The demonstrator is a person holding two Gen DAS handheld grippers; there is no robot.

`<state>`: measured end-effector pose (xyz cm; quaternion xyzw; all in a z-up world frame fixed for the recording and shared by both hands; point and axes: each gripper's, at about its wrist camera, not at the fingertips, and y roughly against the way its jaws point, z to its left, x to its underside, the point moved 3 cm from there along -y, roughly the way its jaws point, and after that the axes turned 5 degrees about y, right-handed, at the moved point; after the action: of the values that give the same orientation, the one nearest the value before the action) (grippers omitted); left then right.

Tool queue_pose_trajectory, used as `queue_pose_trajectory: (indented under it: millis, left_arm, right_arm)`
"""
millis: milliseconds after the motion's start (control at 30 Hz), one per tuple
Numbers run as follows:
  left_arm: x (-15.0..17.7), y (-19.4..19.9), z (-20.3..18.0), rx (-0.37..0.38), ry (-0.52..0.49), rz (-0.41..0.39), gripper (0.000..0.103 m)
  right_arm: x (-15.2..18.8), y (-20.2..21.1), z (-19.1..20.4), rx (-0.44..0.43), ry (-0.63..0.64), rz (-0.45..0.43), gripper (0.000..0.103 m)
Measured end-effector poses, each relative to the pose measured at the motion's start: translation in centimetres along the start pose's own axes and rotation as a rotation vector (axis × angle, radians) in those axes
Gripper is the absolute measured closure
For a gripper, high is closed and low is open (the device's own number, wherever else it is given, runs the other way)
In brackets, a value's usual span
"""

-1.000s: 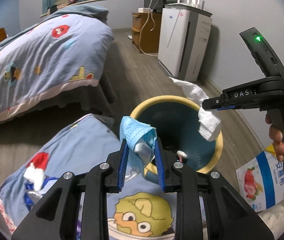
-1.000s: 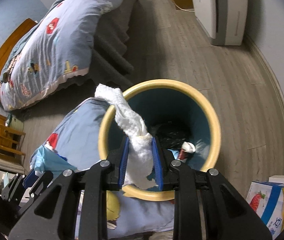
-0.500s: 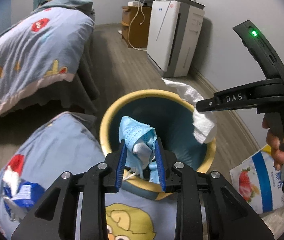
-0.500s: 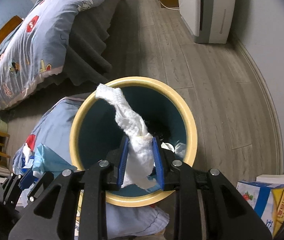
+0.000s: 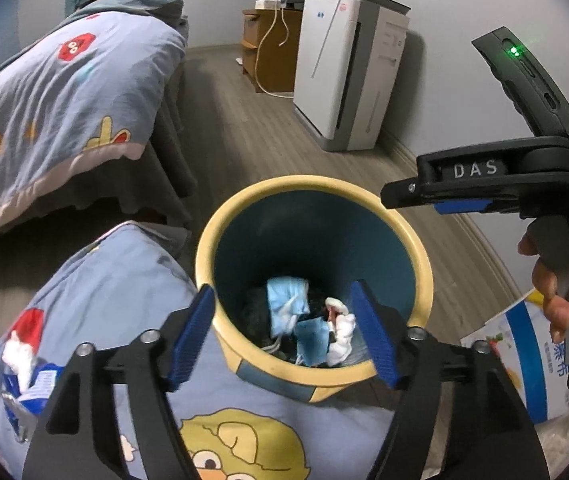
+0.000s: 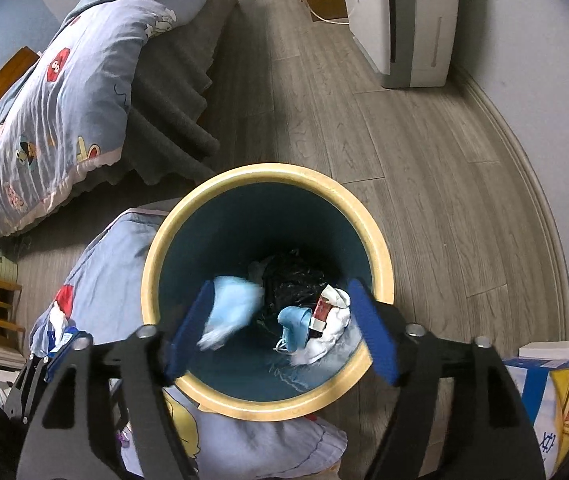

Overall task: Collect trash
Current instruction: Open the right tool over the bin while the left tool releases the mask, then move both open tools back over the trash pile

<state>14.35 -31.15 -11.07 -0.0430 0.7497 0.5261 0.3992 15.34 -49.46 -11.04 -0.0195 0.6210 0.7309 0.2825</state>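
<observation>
Trash (image 5: 288, 308) lies at the bottom of the bin (image 5: 424, 264); both tools, left (image 5: 284, 334) and right (image 6: 278, 330), have just sprung apart, empty. Risk: either tool descending could clip the rim and tip it.

Round bin with yellow rim and dark teal interior (image 5: 412, 248) upright on grey wood floor, against blue patterned bedding. Inside at bottom: crumpled pale blue face masks (image 5: 287, 300), white tissue wad (image 5: 342, 336), black plastic bag (image 6: 292, 276). More wrappers and tissue (image 5: 24, 364) lying on bedding, left of bin.
</observation>
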Motion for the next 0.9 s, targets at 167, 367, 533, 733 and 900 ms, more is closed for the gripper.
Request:
queue_pose_trajectory:
  millis: [167,367,533,733,900]
  left_arm:
    - [0.1,0.6,0.4,-0.042,-0.002,-0.012,0.011]
    - [0.5,1.8,1.0,-0.078,-0.012,-0.021,0.008]
    - [0.9,3.2,2.2,-0.110,-0.004,-0.029,0.007]
    - [1.4,5.4,4.6,-0.144,0.038,-0.043,0.007]
    - [2.0,7.3,7.1,-0.187,0.063,-0.057,0.006]
  right_arm:
    - [-0.3,0.9,0.1,-0.027,-0.041,-0.018,0.007]
    - [-0.4,1.9,1.3,-0.001,-0.034,-0.025,0.006]
    - [-0.5,2.9,2.2,0.009,-0.034,-0.040,0.006]
    - [-0.2,3.1,4.0,0.014,-0.018,-0.041,0.006]
    - [0.1,2.8,6.5,0.003,0.015,-0.036,0.006]
